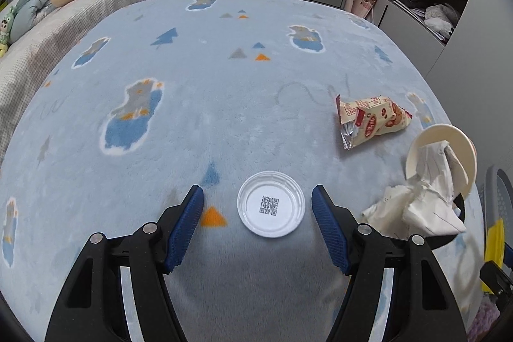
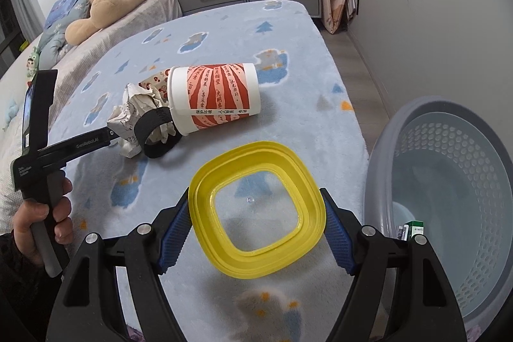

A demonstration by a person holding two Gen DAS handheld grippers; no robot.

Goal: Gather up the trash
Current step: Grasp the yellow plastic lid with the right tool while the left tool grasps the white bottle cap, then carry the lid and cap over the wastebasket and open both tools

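We're clamping the right gripper [image 2: 256, 213] onto a yellow square lid [image 2: 256, 210] with a clear centre, low in frame. The left gripper [image 1: 258, 202] is hanging open around a white QR-coded lid [image 1: 271, 203]. Crumpled paper [image 1: 426, 197] is hiding the cup's [image 1: 449, 133] inside.

Between the spread fingers of the left gripper [image 1: 258, 202], nearer its right finger, a round lid [image 1: 271, 203] lies flat on the blanket [image 1: 224, 104]. Ahead and to the right lies a snack wrapper [image 1: 368, 120]. Further right, a paper cup [image 1: 449, 156] lies on its side with crumpled paper [image 1: 423, 201] at its mouth. The right gripper [image 2: 256, 213] holds a square lid [image 2: 256, 213] between its fingers, above the blanket. A basket [image 2: 449, 201] stands to the right of this gripper, off the blanket's edge, with a small box [image 2: 415, 228] inside.
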